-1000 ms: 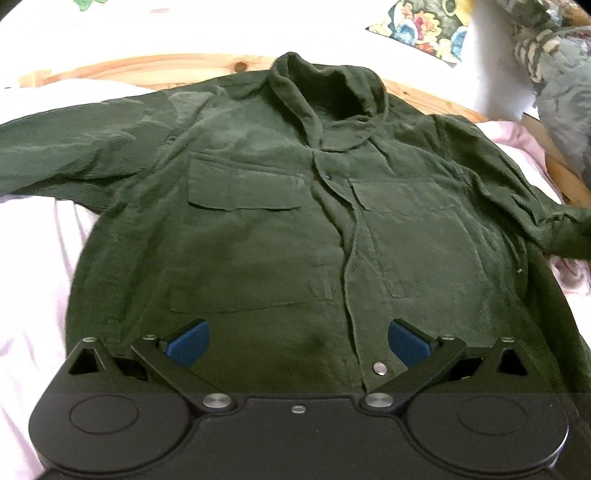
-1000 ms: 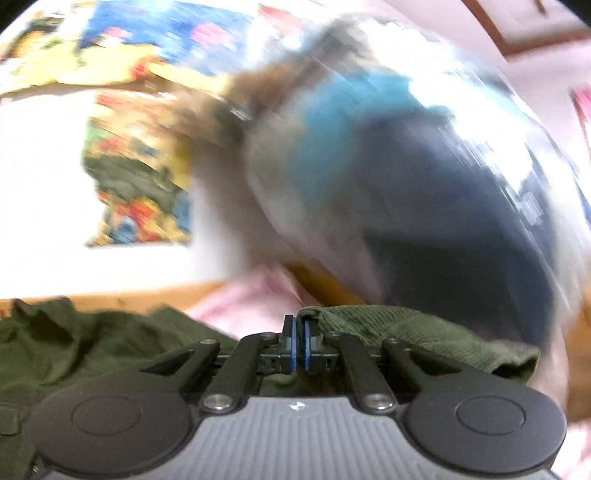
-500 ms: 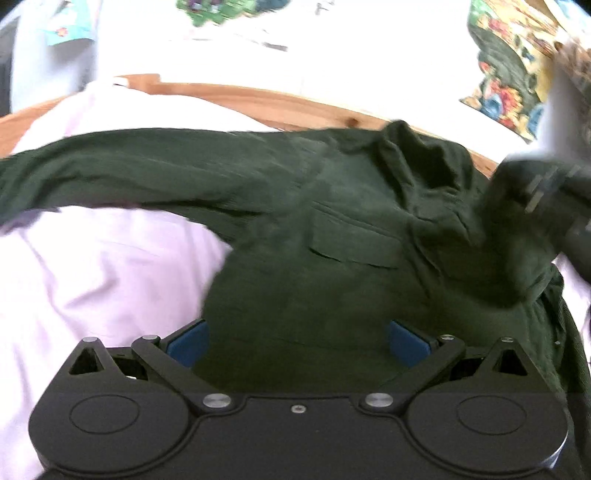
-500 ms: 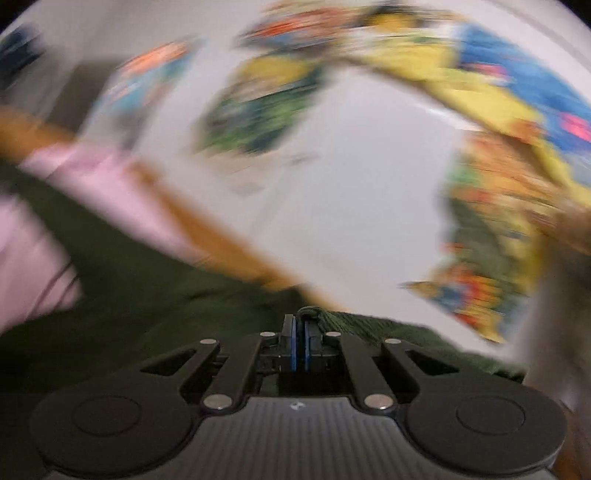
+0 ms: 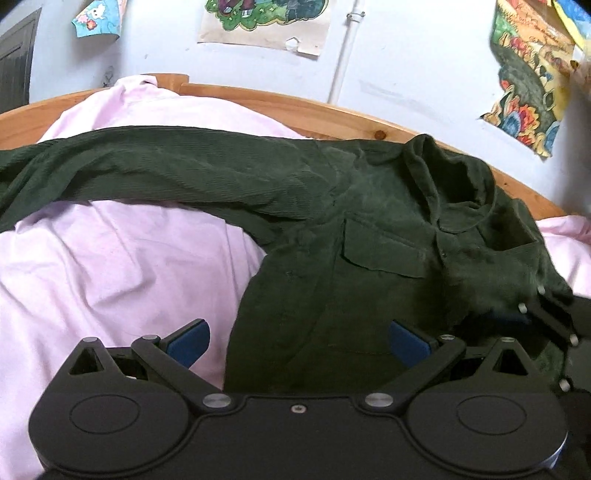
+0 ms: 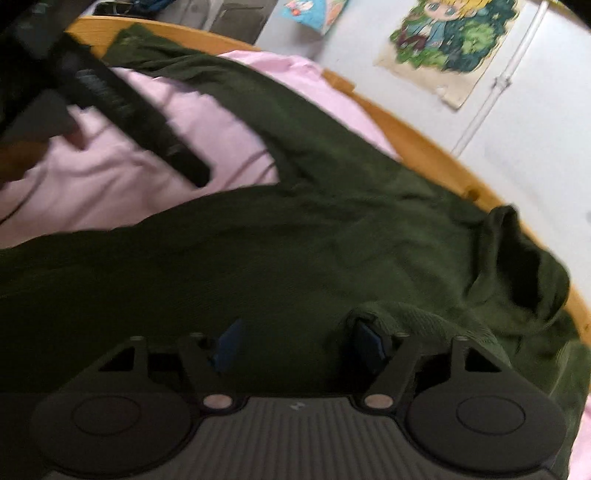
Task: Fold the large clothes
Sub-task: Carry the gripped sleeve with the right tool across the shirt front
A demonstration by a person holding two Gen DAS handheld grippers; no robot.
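A dark green corduroy shirt [image 5: 369, 236] lies front up on the pink sheet [image 5: 110, 266], collar [image 5: 454, 184] toward the wooden rail. One sleeve [image 5: 147, 170] stretches far left. The other sleeve is folded in over the chest [image 5: 491, 273]. My left gripper [image 5: 298, 341] hovers open above the shirt's side edge, with nothing between its blue pads. My right gripper [image 6: 299, 343] is low over the shirt [image 6: 295, 258] and its jaws are opening. The sleeve cuff [image 6: 413, 321] still drapes against one pad but is not pinched. It also shows at the right edge of the left wrist view as the right gripper [image 5: 546, 317].
A curved wooden bed frame [image 5: 277, 107] borders the far side, with a pale wall, posters [image 5: 258, 22] and a white pipe [image 5: 343, 55] behind it. In the right wrist view the left gripper's black body [image 6: 129, 118] and a hand [image 6: 22, 158] cross the upper left.
The right gripper swung across from the right with the sleeve cuff pinched, came down over the chest and opened. The left gripper shifted left, so more pink sheet shows.
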